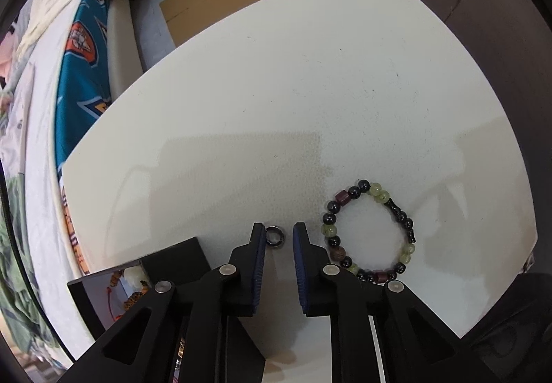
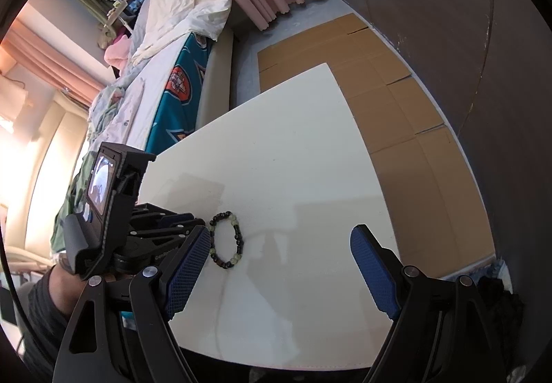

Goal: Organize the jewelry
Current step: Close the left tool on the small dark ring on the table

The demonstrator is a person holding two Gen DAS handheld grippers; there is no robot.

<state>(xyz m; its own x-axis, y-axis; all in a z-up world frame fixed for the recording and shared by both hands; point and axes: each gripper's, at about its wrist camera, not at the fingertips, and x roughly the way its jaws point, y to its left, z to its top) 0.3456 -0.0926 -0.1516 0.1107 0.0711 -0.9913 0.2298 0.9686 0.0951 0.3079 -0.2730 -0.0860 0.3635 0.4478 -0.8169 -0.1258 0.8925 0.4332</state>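
A small dark ring [image 1: 275,236] lies flat on the white table [image 1: 276,89]. My left gripper [image 1: 278,234] points straight down over it, jaws narrowed around the ring. The left pad is at the ring's edge and a small gap shows at the right pad. A bracelet of black, green and brown beads [image 1: 376,189] lies just right of the ring. In the right wrist view the same bracelet [image 2: 238,238] sits ahead of my right gripper [image 2: 281,233], which stands wide open over bare table [image 2: 293,141] with nothing between its fingers.
A black box [image 1: 172,255] with orange beaded pieces inside sits at the table's near left edge. A bed with a teal blanket [image 1: 79,72] runs along the left. Flattened cardboard [image 2: 396,107] covers the floor beyond the table. A sleeved hand [image 2: 51,293] holds the left gripper's body [image 2: 114,210].
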